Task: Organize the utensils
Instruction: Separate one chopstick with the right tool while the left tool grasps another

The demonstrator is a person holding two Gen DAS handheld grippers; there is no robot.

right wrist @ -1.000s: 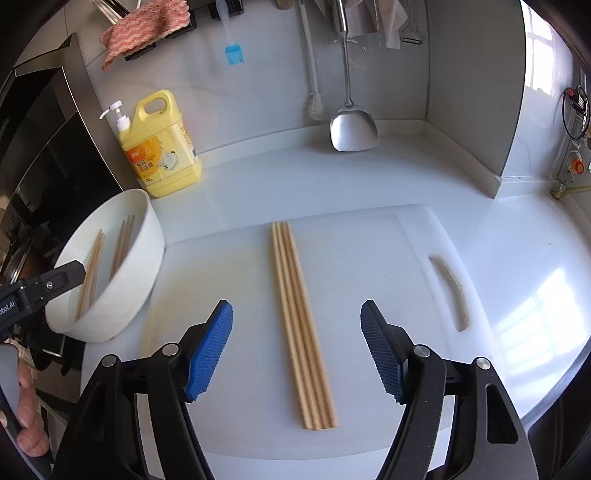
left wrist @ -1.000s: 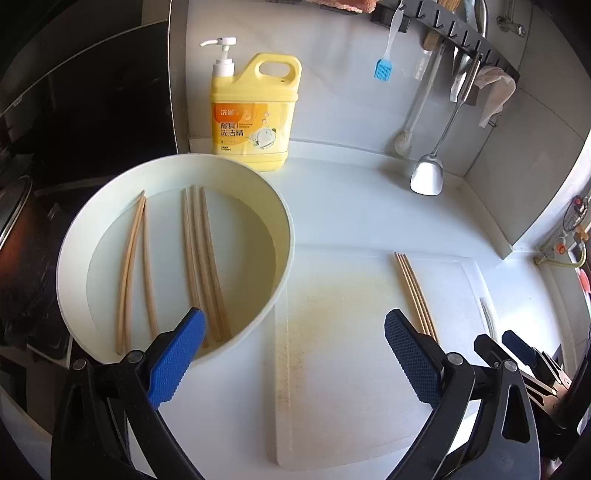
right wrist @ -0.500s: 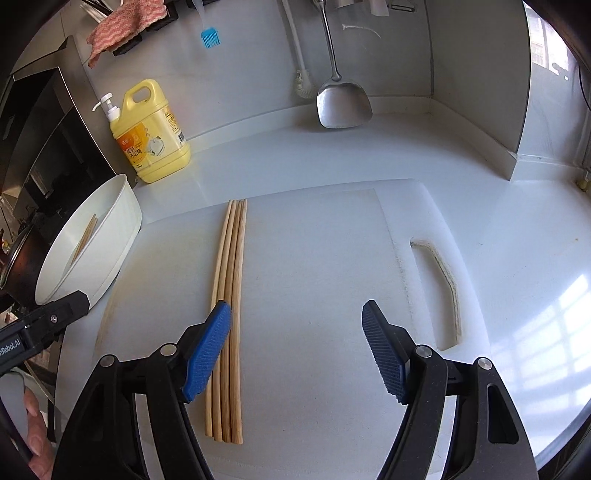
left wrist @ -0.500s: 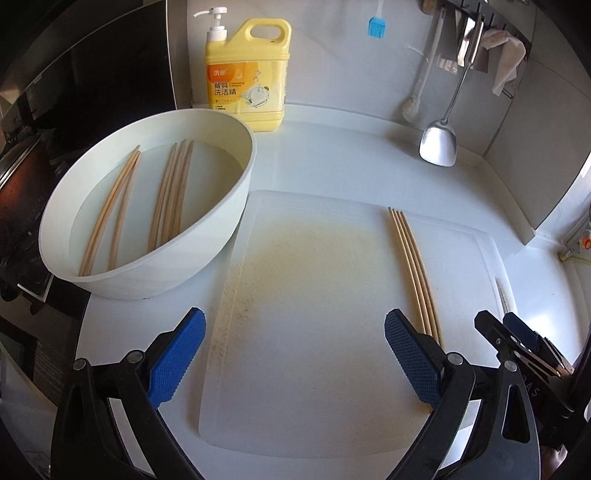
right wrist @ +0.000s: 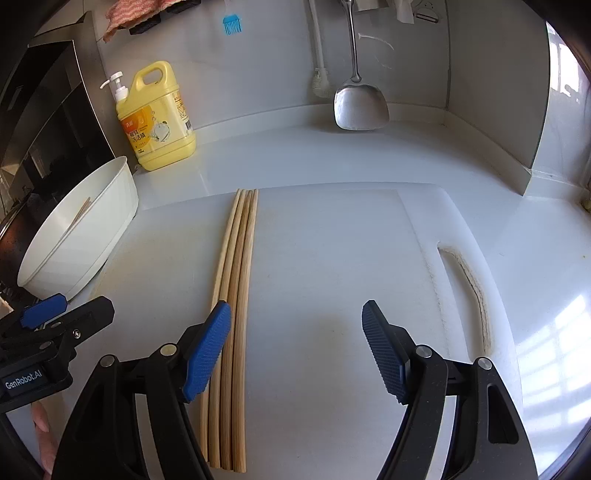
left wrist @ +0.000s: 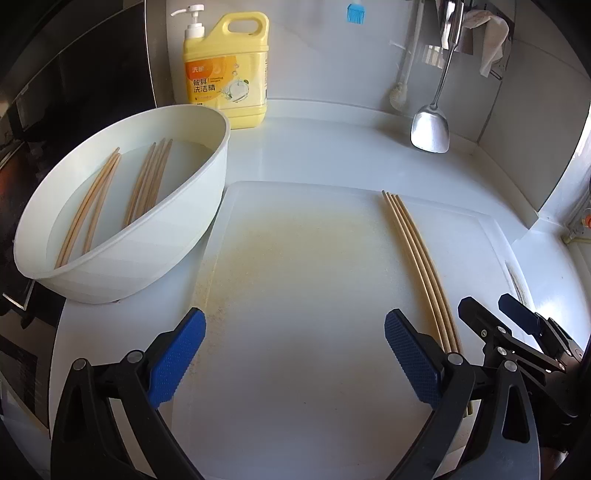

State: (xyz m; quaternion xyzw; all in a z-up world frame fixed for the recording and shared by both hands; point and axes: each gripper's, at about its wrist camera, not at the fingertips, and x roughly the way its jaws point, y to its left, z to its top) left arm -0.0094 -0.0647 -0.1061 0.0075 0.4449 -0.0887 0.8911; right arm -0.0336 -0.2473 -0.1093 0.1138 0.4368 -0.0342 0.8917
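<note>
Several wooden chopsticks point(left wrist: 417, 251) lie side by side on the white cutting board point(left wrist: 303, 280); they also show in the right wrist view point(right wrist: 236, 291). More chopsticks point(left wrist: 147, 181) lie in water in the white bowl point(left wrist: 122, 269) at the left, which also shows in the right wrist view point(right wrist: 85, 240). My left gripper point(left wrist: 293, 356) is open and empty above the board's near half, left of the row. My right gripper point(right wrist: 295, 350) is open and empty, its left fingertip over the row's near part. It also shows in the left wrist view point(left wrist: 495, 314).
A yellow dish-soap bottle point(left wrist: 225, 70) stands at the back by the bowl. A metal spatula point(left wrist: 432, 125), a white brush point(left wrist: 400, 92) and a blue brush point(left wrist: 356, 13) hang on the back wall. A dark stove area point(left wrist: 22, 147) is on the left.
My left gripper has pulled back from over the bowl to the board. My right gripper has shifted right, so the chopstick row now lies under its left finger.
</note>
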